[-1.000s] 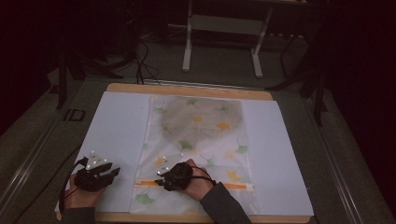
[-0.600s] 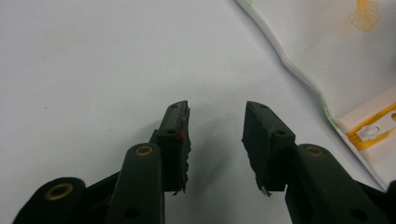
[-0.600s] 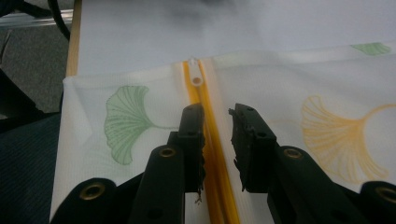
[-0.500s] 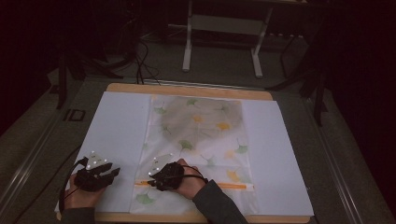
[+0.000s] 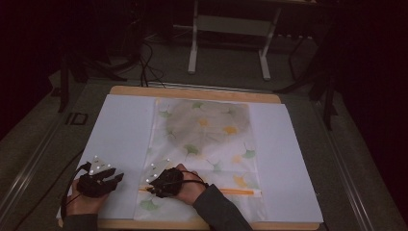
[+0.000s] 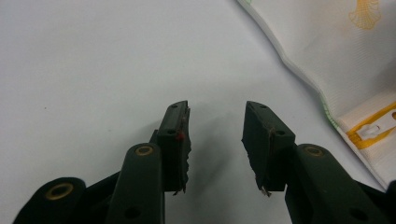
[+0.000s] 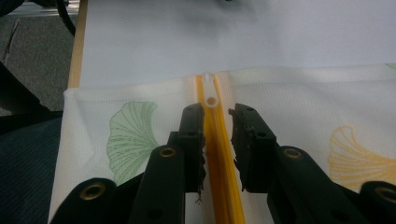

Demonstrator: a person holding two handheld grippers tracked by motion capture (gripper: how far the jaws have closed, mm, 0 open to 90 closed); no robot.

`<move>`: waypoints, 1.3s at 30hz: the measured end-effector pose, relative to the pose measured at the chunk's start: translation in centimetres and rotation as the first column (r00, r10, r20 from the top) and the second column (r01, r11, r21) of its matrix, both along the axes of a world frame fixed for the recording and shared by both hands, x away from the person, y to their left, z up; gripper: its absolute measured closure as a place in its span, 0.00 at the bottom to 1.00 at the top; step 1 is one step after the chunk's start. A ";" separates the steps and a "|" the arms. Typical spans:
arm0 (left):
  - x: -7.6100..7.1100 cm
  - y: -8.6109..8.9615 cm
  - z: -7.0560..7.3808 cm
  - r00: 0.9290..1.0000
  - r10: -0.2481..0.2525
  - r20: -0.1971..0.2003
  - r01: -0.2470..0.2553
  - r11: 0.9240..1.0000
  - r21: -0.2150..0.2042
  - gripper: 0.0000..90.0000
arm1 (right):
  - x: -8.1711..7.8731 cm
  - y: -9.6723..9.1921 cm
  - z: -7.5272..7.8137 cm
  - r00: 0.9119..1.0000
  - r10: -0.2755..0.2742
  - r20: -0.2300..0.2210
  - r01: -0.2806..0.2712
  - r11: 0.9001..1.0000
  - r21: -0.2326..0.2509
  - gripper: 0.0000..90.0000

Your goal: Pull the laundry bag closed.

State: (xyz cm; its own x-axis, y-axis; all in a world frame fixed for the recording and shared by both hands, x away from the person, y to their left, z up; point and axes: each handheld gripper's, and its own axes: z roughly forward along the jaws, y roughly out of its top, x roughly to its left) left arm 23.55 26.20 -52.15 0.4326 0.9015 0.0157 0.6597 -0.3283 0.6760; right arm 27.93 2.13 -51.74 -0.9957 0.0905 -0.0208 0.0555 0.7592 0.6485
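Nearest to the person, the left gripper [image 5: 117, 178] rests on the white sheet [image 5: 122, 130] at the near left corner of the table [image 5: 192, 92]. Its jaws stand wide apart and nothing is between them; in the left gripper view only bare white sheet lies under the left gripper [image 6: 215, 126], and the edge of the bag passes at the right.

Just beside it, to the right, the right gripper [image 5: 148, 185] lies on the near part of the leaf-patterned bag [image 5: 207, 139]. Its jaws have just been closing. In the right gripper view the jaws of the right gripper [image 7: 218, 114] stand narrow, one on each side of the orange zipper [image 7: 219, 158], which runs between them. The pads seem not yet to press on it. The white slider [image 7: 211, 93] sits just in front of the fingertips, near the left edge of the bag.

The bag lies flat in the middle of the white sheet, with the zipper across its near end. Farther away, its far half shows a grey rounded shape [image 5: 209, 115] inside. Beyond the table edge stands a white metal frame [image 5: 231, 33] on the dark floor.
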 end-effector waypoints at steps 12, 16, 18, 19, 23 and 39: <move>0.0 0.0 0.0 1.000 0.000 0.000 0.000 1.000 0.000 0.68 | 0.1 1.1 -0.4 1.000 0.018 -0.009 -0.018 1.000 -0.022 0.82; 0.0 0.0 0.0 1.000 -0.002 -0.002 0.002 1.000 0.003 0.68 | 0.2 1.5 -0.6 1.000 0.017 -0.010 -0.018 0.999 -0.027 0.82; 0.0 0.0 0.0 1.000 -0.003 -0.003 0.003 1.000 0.003 0.68 | 0.2 1.7 -0.6 1.000 0.021 -0.013 -0.022 0.999 -0.031 0.82; 0.0 0.0 0.0 1.000 -0.002 -0.003 0.002 1.000 0.002 0.68 | 0.3 1.8 -0.6 1.000 0.023 -0.013 -0.024 0.999 -0.032 0.82; 0.0 0.0 0.0 1.000 -0.003 -0.003 0.003 1.000 0.002 0.68 | 0.3 2.1 -0.8 0.999 0.034 -0.012 -0.035 0.998 -0.044 0.82; 0.0 -0.2 -0.1 1.000 -0.009 -0.005 0.009 1.000 0.012 0.68 | 1.3 2.9 -0.7 0.994 0.058 -0.090 -0.066 0.994 -0.085 0.87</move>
State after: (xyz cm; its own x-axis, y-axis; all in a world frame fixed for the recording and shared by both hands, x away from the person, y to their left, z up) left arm 23.59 25.96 -52.22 0.4404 0.8975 0.0243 0.6599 -0.3419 0.6690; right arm 29.21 5.02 -52.39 -0.9977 0.0305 0.0613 0.0602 0.8169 0.5736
